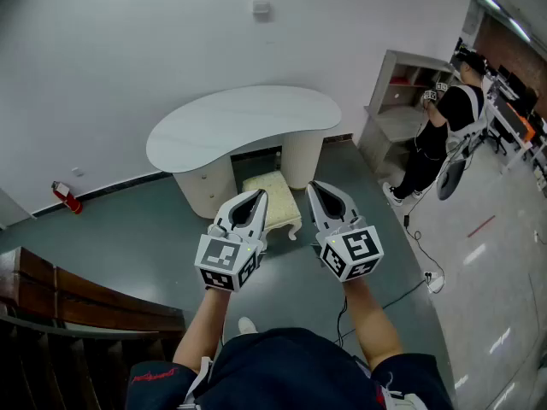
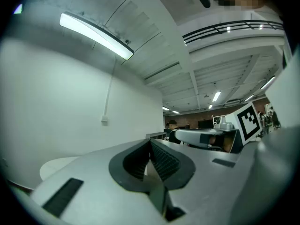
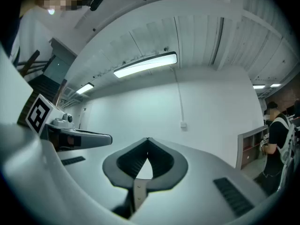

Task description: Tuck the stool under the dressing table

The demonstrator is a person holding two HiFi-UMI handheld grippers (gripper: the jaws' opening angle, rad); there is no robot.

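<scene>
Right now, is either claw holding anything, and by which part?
Nothing is held: the left claw and the right claw are both shut and empty.

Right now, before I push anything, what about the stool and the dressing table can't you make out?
- The stool's near-left corner: head view, behind the left claw.
- The stool's far legs: head view, hidden beneath its own cushion.
- Recess under the dressing table: head view, dark and overhung by the tabletop.
- The whole stool: neither gripper view shows it; both look above it.

Open-plan test lab, dressed as a bedroom corner. Dressing table [image 1: 244, 126] against bare white wall [image 1: 128, 41]; right of it, shelf unit [image 1: 402, 101] and a person [image 1: 444, 131] at work; left of it, fire extinguisher [image 1: 66, 197]; overhead, strip light [image 2: 96, 35].
</scene>
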